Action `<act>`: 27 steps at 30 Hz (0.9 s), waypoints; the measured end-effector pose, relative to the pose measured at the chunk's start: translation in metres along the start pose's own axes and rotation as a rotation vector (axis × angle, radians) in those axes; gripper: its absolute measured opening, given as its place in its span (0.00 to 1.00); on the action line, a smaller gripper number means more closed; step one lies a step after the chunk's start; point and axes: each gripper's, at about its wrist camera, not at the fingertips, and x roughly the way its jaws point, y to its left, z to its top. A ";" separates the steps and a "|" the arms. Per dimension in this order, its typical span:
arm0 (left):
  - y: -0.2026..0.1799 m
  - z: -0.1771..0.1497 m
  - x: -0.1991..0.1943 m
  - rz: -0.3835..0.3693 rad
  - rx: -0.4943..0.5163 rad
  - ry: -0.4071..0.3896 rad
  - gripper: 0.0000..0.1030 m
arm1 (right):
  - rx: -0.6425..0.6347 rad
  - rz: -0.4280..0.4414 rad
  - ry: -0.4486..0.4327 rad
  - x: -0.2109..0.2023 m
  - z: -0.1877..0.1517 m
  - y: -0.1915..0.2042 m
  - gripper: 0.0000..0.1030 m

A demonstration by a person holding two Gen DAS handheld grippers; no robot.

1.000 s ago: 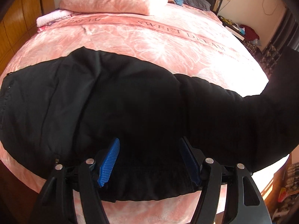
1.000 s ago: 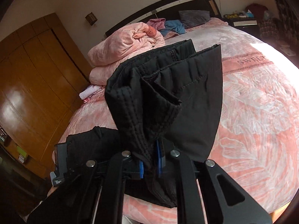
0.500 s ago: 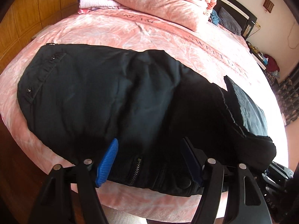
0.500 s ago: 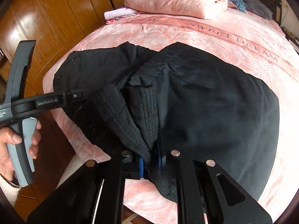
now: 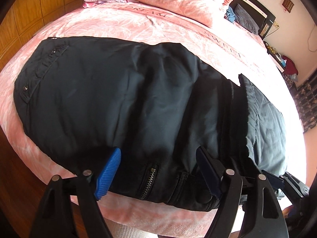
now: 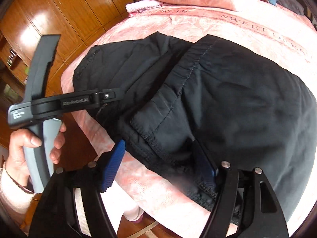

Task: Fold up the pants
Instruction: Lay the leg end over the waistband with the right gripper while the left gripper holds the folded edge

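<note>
**Fold laid down, grippers letting go**

Left wrist view: the left gripper (image 5: 158,170) is opening, pads clear of the black pants (image 5: 138,103) lying on the bed (image 5: 138,25) ahead.

Right wrist view: the right gripper (image 6: 160,164) is opening over the folded-over hem. The next move looks like withdrawing, then regripping for another fold.

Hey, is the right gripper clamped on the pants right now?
No, the right gripper is opening, its blue pads clear of the pants lying folded on the bed.

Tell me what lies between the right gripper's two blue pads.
In the right wrist view, the folded hem end of the black pants lies between the opening right gripper's pads, resting on the pink bedspread; neither pad presses it.
</note>
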 end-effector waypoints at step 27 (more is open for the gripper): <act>0.027 -0.001 0.001 -0.028 -0.046 0.014 0.79 | -0.034 0.122 0.003 0.024 0.027 0.033 0.06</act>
